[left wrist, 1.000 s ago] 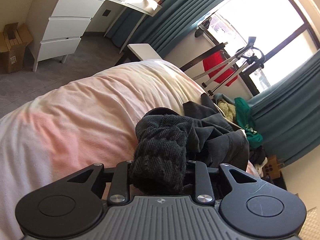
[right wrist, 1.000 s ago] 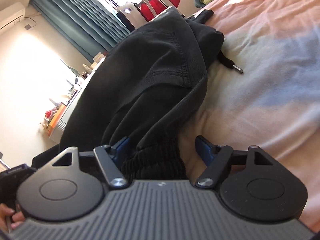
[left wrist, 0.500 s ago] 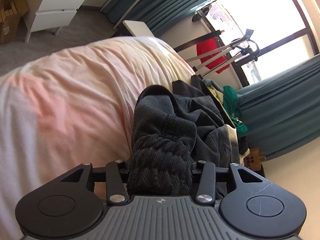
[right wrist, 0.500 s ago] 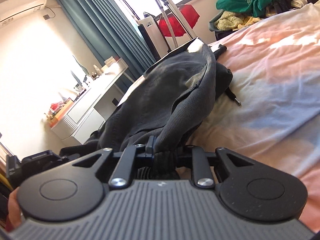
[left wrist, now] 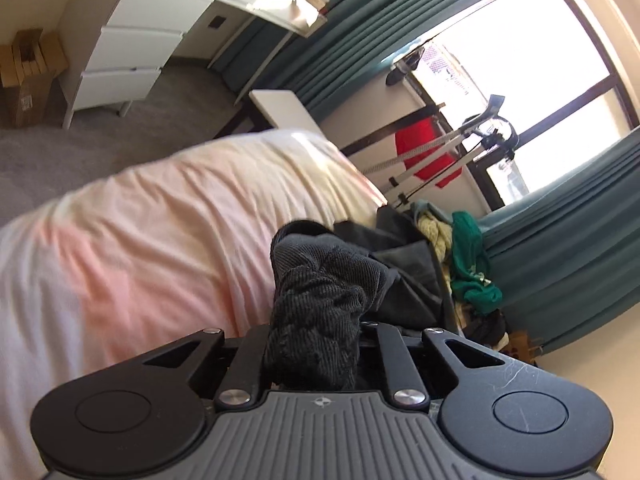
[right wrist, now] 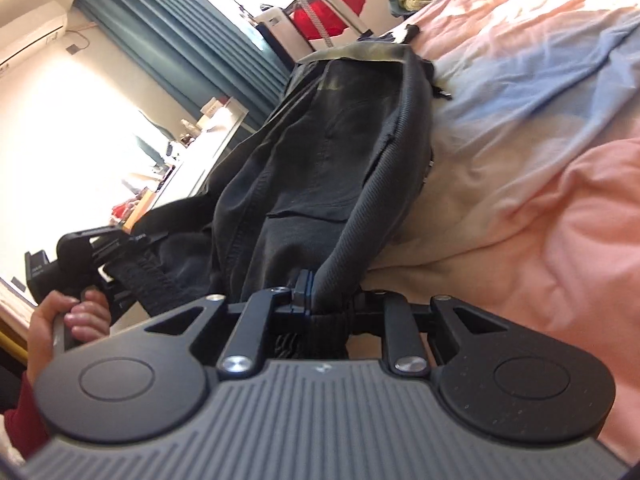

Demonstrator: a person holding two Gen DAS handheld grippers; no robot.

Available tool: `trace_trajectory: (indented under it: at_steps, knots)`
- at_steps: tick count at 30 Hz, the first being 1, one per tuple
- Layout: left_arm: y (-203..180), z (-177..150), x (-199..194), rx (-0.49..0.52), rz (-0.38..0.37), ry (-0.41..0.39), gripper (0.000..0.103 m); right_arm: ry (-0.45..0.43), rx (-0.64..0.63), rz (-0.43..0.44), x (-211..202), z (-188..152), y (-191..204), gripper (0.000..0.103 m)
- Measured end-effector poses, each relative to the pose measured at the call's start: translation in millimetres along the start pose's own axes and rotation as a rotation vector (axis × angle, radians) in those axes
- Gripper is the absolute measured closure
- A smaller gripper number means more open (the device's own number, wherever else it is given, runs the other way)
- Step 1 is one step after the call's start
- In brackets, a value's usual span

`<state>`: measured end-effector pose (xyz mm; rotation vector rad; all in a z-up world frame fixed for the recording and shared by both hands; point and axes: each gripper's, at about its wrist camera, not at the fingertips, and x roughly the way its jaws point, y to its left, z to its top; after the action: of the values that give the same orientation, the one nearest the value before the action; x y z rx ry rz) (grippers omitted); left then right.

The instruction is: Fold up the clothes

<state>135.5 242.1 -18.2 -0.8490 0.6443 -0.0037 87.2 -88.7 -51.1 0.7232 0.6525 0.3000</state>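
Observation:
A black garment [left wrist: 320,304] with ribbed edging lies bunched on the pink and white bed [left wrist: 140,240]. My left gripper [left wrist: 314,344] has a wad of the ribbed edge between its jaws, which are closing on it. In the right wrist view the same garment [right wrist: 328,152] stretches away across the bed [right wrist: 540,160]. My right gripper [right wrist: 328,312] is shut on its ribbed hem. The left gripper [right wrist: 116,264] shows there too, at the left, holding the other end of the hem in a person's hand [right wrist: 68,316].
A white drawer unit [left wrist: 124,52] and a cardboard box [left wrist: 28,76] stand on the grey floor beyond the bed. A drying rack with a red cloth [left wrist: 420,148], a heap of green and yellow clothes [left wrist: 472,272] and teal curtains [left wrist: 560,240] are by the window.
My right gripper went from open around the hem to shut on it and drew back, pulling the garment taut. The left gripper rose, with the ribbed edge still between its jaws.

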Motion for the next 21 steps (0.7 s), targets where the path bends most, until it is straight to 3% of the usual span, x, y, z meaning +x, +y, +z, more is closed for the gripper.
trace_trajectory:
  at_steps: [5,9,15,17,21]
  knots:
    - [-22,77,-18,0.124,0.064,-0.11,0.09,0.054,-0.009,0.151,47,-15,59,0.084]
    - [-27,131,-3,0.208,0.179,-0.176,0.09,0.136,-0.031,0.252,98,-32,98,0.084]
    - [13,139,74,0.281,0.345,-0.104,0.087,0.284,-0.017,0.224,167,-54,95,0.085]
    - [30,130,87,0.26,0.336,-0.091,0.086,0.312,-0.043,0.212,176,-56,87,0.085]
    - [34,113,80,0.31,0.321,-0.094,0.076,0.342,-0.054,0.221,172,-48,84,0.084]
